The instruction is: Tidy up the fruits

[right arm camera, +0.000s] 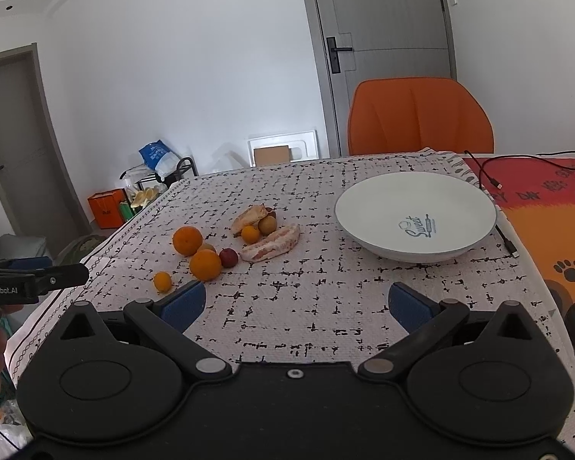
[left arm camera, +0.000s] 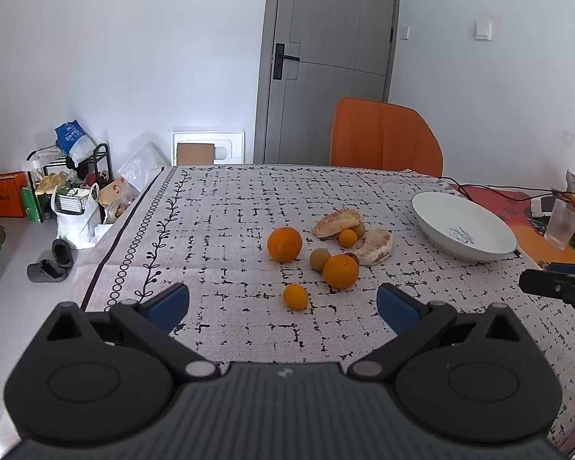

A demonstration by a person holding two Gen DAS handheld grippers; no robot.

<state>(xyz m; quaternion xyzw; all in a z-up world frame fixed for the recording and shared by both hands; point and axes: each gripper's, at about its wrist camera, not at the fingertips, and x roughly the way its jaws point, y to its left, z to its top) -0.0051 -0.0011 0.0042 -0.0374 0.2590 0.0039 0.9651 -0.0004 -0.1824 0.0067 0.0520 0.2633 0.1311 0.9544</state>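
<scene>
Fruits lie in a loose cluster on the patterned tablecloth: two big oranges [left arm camera: 284, 244] [left arm camera: 340, 271], two small oranges [left arm camera: 295, 296] [left arm camera: 347, 237], two greenish-brown round fruits [left arm camera: 320, 258], a small dark red fruit [right arm camera: 228, 257] and two peeled pomelo pieces [left arm camera: 375, 247] [left arm camera: 337, 222]. An empty white bowl [left arm camera: 440, 211] stands to their right; it also shows in the right wrist view [right arm camera: 364, 199]. My left gripper [left arm camera: 283, 303] is open and empty, just in front of the nearest small orange. My right gripper [right arm camera: 297, 303] is open and empty, in front of the bowl.
An orange chair [right arm camera: 419, 115] stands at the table's far side. Black cables [right arm camera: 490, 176] and an orange mat [right arm camera: 555, 211] lie right of the bowl. A glass [left arm camera: 563, 224] stands at the far right. Bags, a rack and slippers [left arm camera: 49, 264] crowd the floor to the left.
</scene>
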